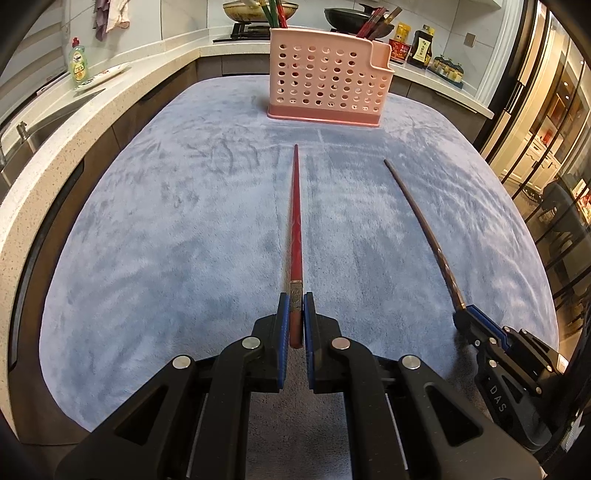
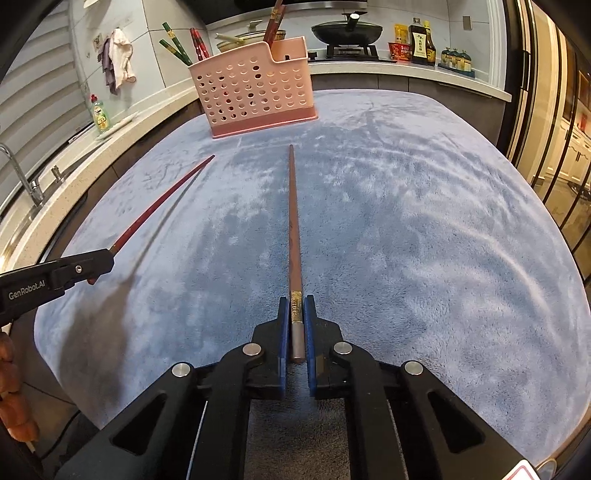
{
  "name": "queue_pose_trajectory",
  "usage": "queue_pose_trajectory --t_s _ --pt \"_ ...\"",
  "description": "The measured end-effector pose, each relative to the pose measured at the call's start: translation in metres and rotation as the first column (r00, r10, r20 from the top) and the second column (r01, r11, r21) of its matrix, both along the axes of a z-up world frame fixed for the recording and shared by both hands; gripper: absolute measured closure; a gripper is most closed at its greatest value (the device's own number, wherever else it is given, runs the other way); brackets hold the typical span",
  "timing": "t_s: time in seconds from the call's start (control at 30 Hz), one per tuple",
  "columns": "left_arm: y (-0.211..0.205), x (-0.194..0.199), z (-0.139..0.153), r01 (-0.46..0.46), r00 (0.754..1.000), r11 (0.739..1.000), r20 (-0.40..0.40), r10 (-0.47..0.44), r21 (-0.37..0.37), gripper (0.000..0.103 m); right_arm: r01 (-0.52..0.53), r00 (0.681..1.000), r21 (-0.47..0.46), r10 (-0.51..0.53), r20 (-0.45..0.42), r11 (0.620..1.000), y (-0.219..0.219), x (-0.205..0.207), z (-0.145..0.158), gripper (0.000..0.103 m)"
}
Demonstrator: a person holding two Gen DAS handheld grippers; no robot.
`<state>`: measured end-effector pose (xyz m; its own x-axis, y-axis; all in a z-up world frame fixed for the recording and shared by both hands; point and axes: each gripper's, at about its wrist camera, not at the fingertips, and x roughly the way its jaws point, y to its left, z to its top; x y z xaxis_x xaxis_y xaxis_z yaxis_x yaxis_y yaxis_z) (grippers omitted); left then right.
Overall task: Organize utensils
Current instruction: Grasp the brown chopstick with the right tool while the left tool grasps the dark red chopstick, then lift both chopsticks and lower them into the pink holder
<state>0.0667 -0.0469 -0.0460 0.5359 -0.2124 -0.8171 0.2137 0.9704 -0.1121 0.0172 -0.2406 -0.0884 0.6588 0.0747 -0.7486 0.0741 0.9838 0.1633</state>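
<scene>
My left gripper [image 1: 295, 301] is shut on the thick end of a red chopstick [image 1: 295, 221], which points forward above the blue cloth toward the pink perforated utensil holder [image 1: 328, 81]. My right gripper [image 2: 295, 304] is shut on the thick end of a brown chopstick [image 2: 294, 221], also pointing toward the holder [image 2: 255, 92]. Each gripper shows in the other's view: the right one [image 1: 461, 314] at the right, the left one [image 2: 99, 264] at the left. The holder stands at the far end of the cloth with several chopsticks in it.
The blue cloth [image 1: 184, 221] covers the table. A countertop [image 1: 74, 122] runs along the left with a sink, a faucet [image 2: 22, 177] and a green soap bottle [image 1: 78, 62]. Pans [image 2: 347, 31] and sauce bottles [image 2: 421, 42] stand at the back.
</scene>
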Motion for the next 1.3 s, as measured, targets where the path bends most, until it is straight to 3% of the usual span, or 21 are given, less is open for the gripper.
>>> queue_pose_trajectory --t_s 0.4,0.67,1.0,1.3 --pt "0.008 -0.001 0.037 -0.003 0.998 0.999 0.066 0.005 -0.035 0.096 -0.004 0.992 0.039 -0.001 0.129 0.999 -0.006 -0.005 0.061 0.095" --pt "0.02 -0.006 0.082 -0.007 0.989 0.996 0.148 0.021 -0.089 0.096 0.017 0.974 0.067 -0.031 0.224 0.998 -0.018 -0.009 0.102 0.096" --pt "0.039 0.004 0.144 -0.02 0.959 0.99 0.276 0.058 -0.141 0.096 0.019 0.954 0.109 -0.051 0.295 0.994 -0.029 0.0 0.142 0.096" --pt "0.042 0.03 0.179 -0.025 0.934 0.988 0.348 0.078 -0.155 0.096 -0.017 0.939 0.183 -0.047 0.34 0.983 -0.036 0.024 0.172 0.096"
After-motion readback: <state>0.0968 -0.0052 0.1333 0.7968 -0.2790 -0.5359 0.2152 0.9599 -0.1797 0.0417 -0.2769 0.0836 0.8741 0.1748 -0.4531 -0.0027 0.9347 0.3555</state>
